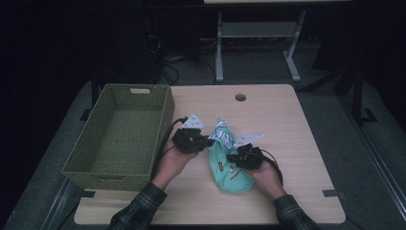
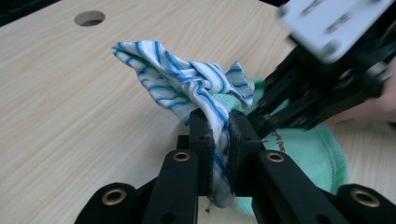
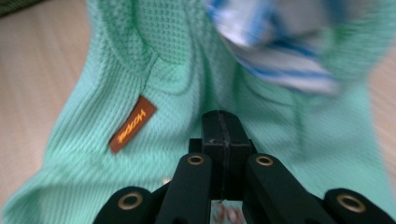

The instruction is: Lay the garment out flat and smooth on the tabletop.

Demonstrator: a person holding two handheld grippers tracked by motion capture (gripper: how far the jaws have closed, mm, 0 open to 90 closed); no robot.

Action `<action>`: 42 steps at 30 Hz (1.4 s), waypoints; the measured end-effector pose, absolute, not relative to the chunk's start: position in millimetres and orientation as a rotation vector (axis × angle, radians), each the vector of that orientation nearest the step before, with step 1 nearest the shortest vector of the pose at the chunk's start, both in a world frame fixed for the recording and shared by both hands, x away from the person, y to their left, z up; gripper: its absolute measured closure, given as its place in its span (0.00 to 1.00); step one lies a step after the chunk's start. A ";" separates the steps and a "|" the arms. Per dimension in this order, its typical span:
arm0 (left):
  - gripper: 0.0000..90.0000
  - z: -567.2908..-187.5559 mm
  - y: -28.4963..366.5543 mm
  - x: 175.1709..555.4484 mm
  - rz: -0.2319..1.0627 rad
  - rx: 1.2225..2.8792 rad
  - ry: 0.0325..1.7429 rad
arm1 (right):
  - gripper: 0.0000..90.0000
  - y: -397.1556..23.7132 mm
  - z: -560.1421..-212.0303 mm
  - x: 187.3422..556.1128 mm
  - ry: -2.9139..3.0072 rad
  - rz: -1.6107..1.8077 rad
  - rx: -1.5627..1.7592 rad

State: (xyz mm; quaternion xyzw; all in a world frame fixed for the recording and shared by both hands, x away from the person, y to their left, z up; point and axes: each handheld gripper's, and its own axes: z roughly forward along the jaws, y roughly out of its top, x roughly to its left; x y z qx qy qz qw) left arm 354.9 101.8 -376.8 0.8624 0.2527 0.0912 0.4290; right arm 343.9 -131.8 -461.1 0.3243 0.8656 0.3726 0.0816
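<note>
A blue-and-white striped cloth (image 2: 173,74) is bunched up and raised off the table, and my left gripper (image 2: 218,121) is shut on its lower fold. In the high view the left gripper (image 1: 210,142) points right at the striped cloth (image 1: 222,134). Under the striped cloth lies a mint-green waffle cloth (image 1: 232,179) with an orange label (image 3: 132,125). My right gripper (image 3: 223,123) has its jaws pressed together just above the green cloth (image 3: 187,60). A blurred white tag shows beneath the jaws; whether it is pinched I cannot tell. The right gripper (image 1: 231,157) points left, close to the other one.
A woven green basket (image 1: 110,177) stands at the table's left edge with nothing inside. The wooden table (image 1: 277,120) has a round cable hole (image 1: 240,97) at the back. Desk legs and cables stand on the dark floor beyond.
</note>
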 end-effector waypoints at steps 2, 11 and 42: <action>0.91 -376.2 103.1 355.4 0.229 2.141 0.643 | 1.00 -139.6 -455.0 339.6 2.578 1.120 0.968; 0.91 -376.2 106.4 356.3 0.282 2.171 0.653 | 1.00 -179.4 -457.3 307.1 2.591 1.058 0.998; 0.91 -378.1 77.3 331.7 0.239 2.256 0.469 | 1.00 -185.4 -461.2 313.5 2.583 1.074 1.037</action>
